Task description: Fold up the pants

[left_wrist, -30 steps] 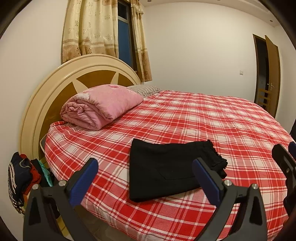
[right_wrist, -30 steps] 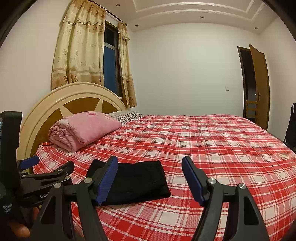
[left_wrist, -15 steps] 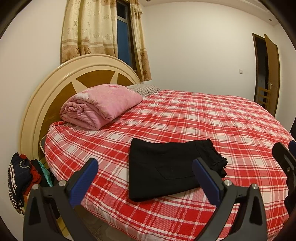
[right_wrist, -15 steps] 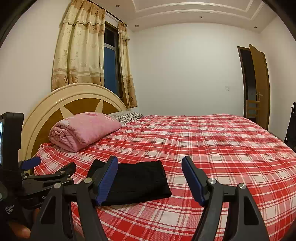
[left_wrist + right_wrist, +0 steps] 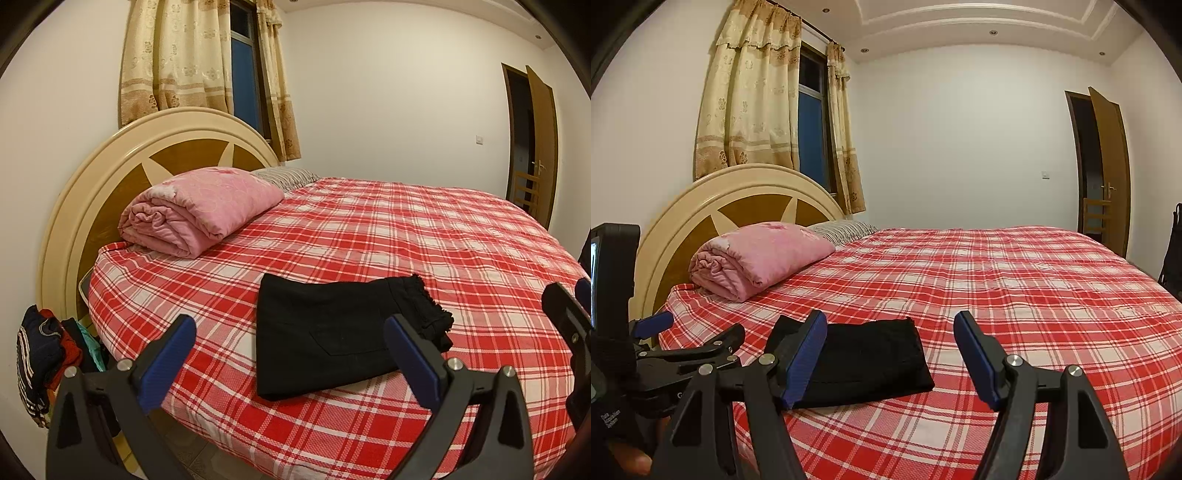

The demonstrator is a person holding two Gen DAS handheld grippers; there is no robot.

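Black pants (image 5: 332,332) lie folded into a compact rectangle near the front edge of the bed (image 5: 424,236) with its red plaid sheet. They also show in the right wrist view (image 5: 871,362). My left gripper (image 5: 291,354) is open and empty, held back from the bed just in front of the pants. My right gripper (image 5: 890,354) is open and empty, above the bed edge to the right of the pants. The left gripper (image 5: 690,347) shows at the left of the right wrist view.
A rolled pink quilt (image 5: 199,210) and a striped pillow (image 5: 288,175) lie by the round headboard (image 5: 110,166). A pile of clothes (image 5: 48,354) sits beside the bed at the left. A brown door (image 5: 1108,166) stands open at the far right.
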